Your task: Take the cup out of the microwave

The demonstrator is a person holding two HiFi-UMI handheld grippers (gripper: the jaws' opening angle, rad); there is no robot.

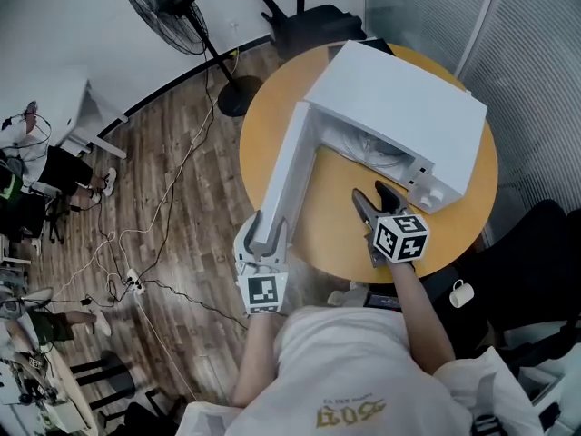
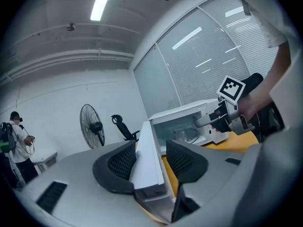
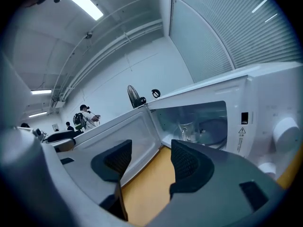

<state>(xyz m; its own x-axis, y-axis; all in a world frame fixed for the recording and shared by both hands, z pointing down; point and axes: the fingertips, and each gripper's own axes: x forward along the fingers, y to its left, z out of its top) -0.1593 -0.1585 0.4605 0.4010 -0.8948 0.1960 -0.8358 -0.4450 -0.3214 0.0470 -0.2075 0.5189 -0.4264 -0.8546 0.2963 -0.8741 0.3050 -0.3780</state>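
On the table (image 1: 331, 230), head view: left gripper (image 1: 264, 232) straddles the open microwave door (image 1: 292, 166). Left gripper view: its jaws stand apart around the door's edge. Right gripper view: right gripper (image 3: 150, 158) spread, empty; cup (image 3: 187, 130) straight ahead, inside the microwave (image 3: 265, 108).

Our left tongs (image 1: 264, 232) straddle the open door (image 1: 292, 166) of the microwave (image 1: 399, 112); our right tongs (image 1: 369, 193) face its cavity over the worktop (image 1: 331, 230).

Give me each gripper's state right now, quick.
Left gripper: open, jaws straddle the edge of the microwave door, not clamped on it.
Right gripper: open, nothing between its jaws.
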